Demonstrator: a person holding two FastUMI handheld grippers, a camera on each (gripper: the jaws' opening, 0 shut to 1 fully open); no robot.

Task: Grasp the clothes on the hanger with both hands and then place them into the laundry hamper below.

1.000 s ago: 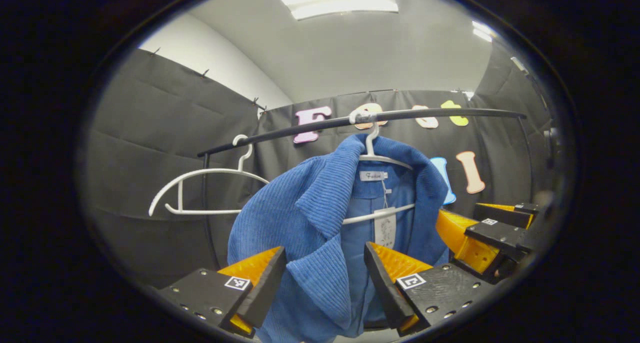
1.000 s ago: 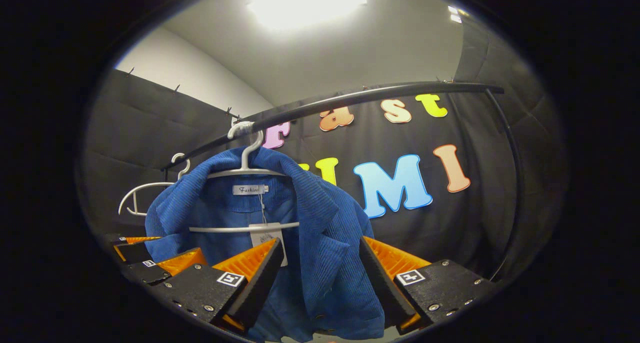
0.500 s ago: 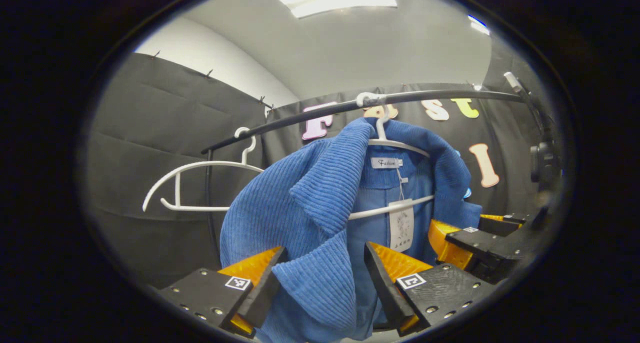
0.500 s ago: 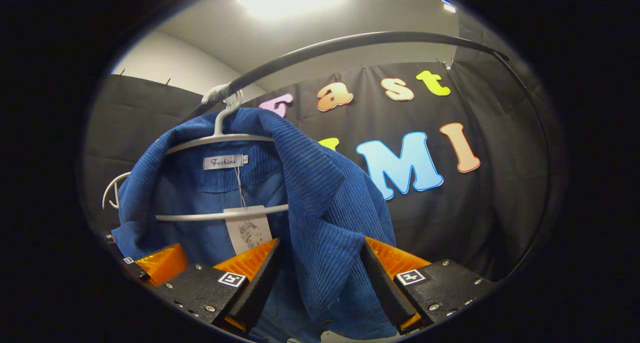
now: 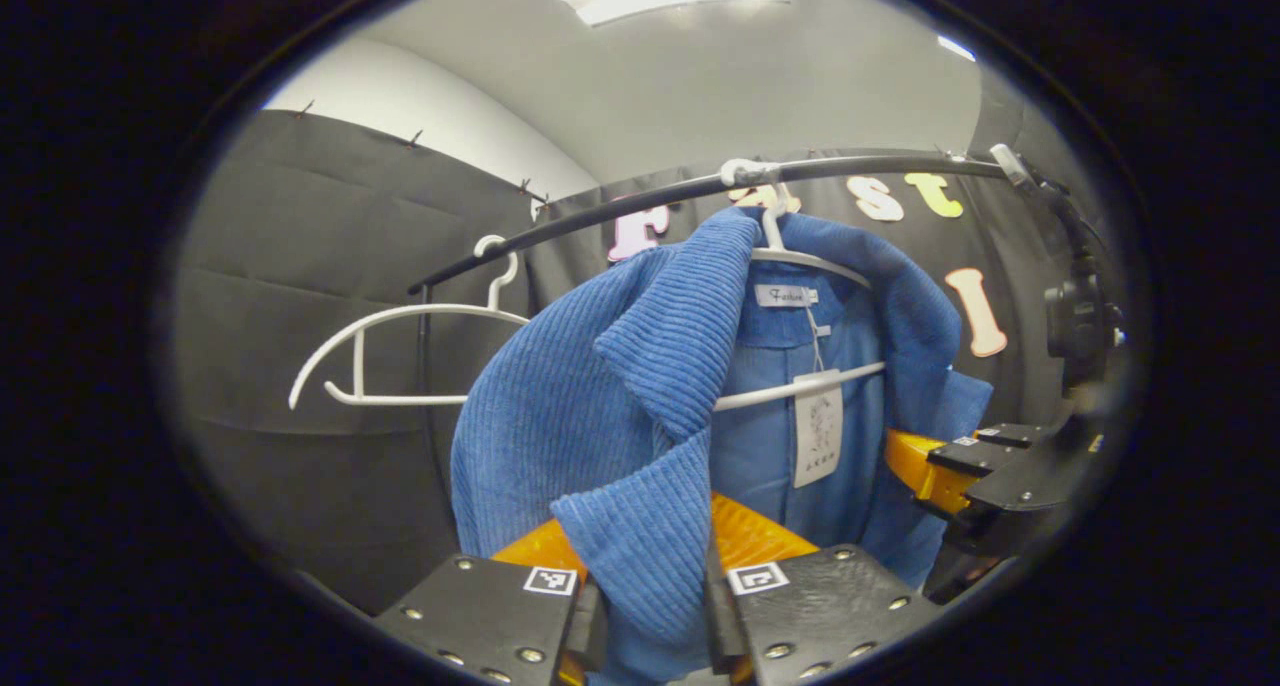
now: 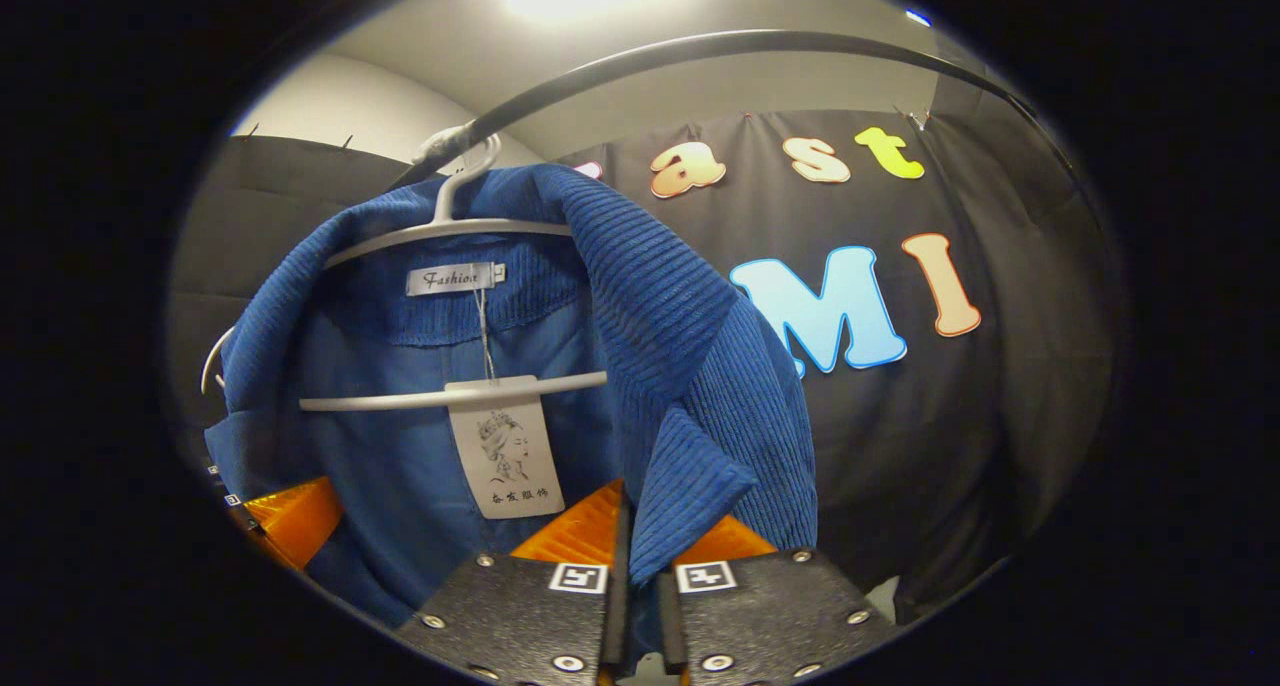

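- blue corduroy jacket (image 5: 600, 396) is hanging on a white hanger (image 5: 800, 258) under the black rail (image 5: 600, 224), centre of left gripper view.
- left gripper (image 5: 652, 606) is clamping the jacket's front lapel at 6 o'clock, both fingers pressing cloth.
- right gripper (image 6: 640, 576) is pinching the other lapel at 6 o'clock in right gripper view; its fingers are showing again at 3 o'clock in left gripper view, partly cut off.
- paper tag (image 6: 505, 456) is dangling over the hanger bar.
- empty hanger (image 5: 400, 351) is sitting at 9 o'clock, half hidden behind the jacket.

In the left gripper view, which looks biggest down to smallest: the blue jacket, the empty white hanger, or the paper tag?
1. Blue jacket, though it hangs nearest the camera, which enlarges it.
2. Empty white hanger, farther along the rail.
3. Paper tag, clearly smallest.
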